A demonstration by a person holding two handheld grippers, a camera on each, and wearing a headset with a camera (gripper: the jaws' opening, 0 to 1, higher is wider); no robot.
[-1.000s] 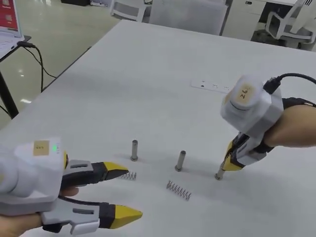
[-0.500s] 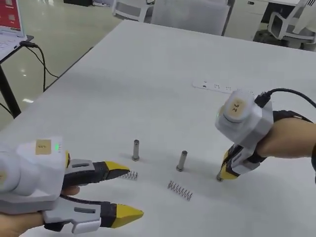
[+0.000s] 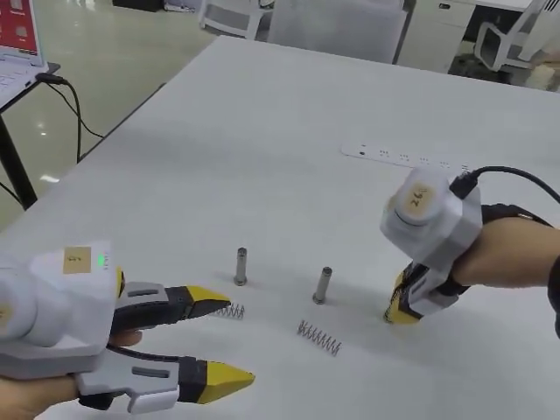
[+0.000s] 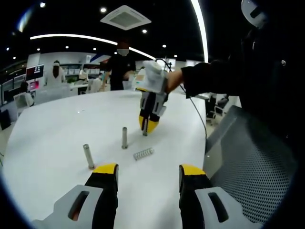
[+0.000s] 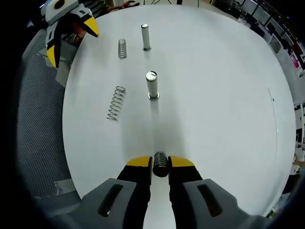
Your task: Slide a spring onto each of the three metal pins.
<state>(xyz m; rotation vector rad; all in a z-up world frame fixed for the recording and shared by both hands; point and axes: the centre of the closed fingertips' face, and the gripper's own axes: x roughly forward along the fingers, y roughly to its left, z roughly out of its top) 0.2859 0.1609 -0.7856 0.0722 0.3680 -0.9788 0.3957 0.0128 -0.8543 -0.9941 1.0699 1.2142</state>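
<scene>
Right gripper (image 3: 401,313) has sunk lower over the end pin, clenched on a spring (image 5: 160,162); seating judged nearly complete. Middle pin (image 5: 152,85) and far pin (image 5: 145,36) stand bare at 12 o'clock. Left gripper (image 4: 148,170) released, idle.

third pin behind right tool (image 3: 400,313)

Springs (image 3: 317,338) before pins (image 3: 323,285), on table (image 3: 289,131)

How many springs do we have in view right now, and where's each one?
3. The gripped spring sits between the right gripper's jaws; a loose spring lies before the middle pin; a short spring lies by the left gripper's tip.
</scene>
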